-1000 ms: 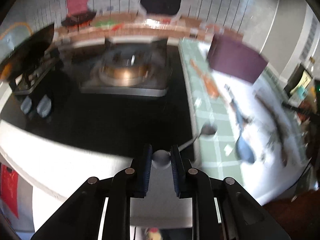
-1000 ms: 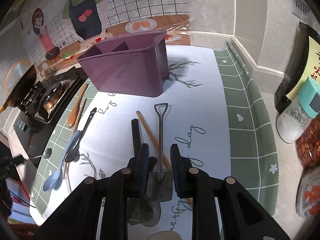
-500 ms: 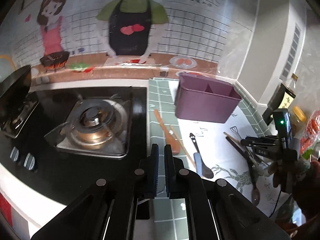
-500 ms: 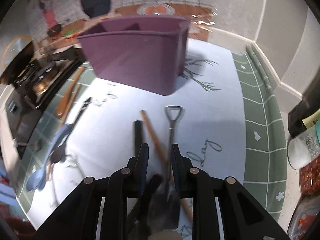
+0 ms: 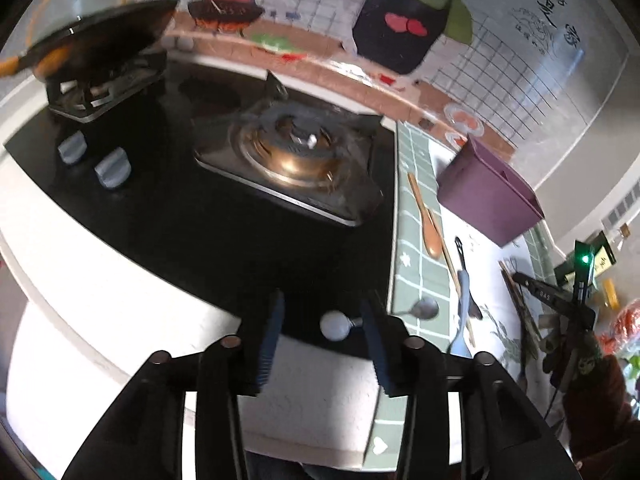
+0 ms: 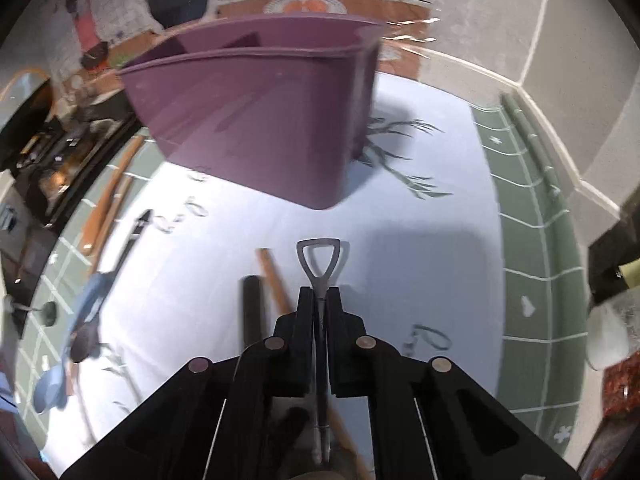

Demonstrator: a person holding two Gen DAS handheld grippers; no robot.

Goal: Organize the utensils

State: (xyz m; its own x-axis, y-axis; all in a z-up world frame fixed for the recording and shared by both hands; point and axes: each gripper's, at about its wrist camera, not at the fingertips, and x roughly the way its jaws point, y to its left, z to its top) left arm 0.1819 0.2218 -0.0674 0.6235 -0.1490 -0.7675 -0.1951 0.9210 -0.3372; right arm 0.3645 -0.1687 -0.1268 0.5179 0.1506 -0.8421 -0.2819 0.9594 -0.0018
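Clamping a metal shovel-shaped spatula (image 6: 319,268) by its thin shank, right gripper (image 6: 319,300) jaws just drawn together, pads pressed flat on either side, triangular loop handle poking out ahead of the tips. Lying just left of that shank, a wooden handle (image 6: 272,280) and a black handle (image 6: 252,308), both on the pale printed mat (image 6: 420,240). Standing farther ahead on the same mat, a purple divided caddy (image 6: 256,120), upright, compartments open at the top. Scattered off to the left near the green checked border: a wooden spoon (image 6: 108,196), a black-handled utensil (image 6: 136,228) and a blue spoon (image 6: 86,300), blurred.

Gaping over the counter edge, left gripper (image 5: 322,332) jaws just spread apart, nothing pinched. Sitting between the open pads without touching the left one, a small ladle's white round knob (image 5: 335,325); contact with the right pad cannot be told; metal bowl (image 5: 425,309) resting on the green checks to the right. Stretching beyond, black glass hob (image 5: 160,216) with a brass-ringed burner (image 5: 292,156), two grey knobs (image 5: 94,158) and a dark wok (image 5: 108,36) at far left. Farther right in that view, the wooden spoon (image 5: 427,222), blue spoon (image 5: 462,312) and purple caddy (image 5: 488,196).
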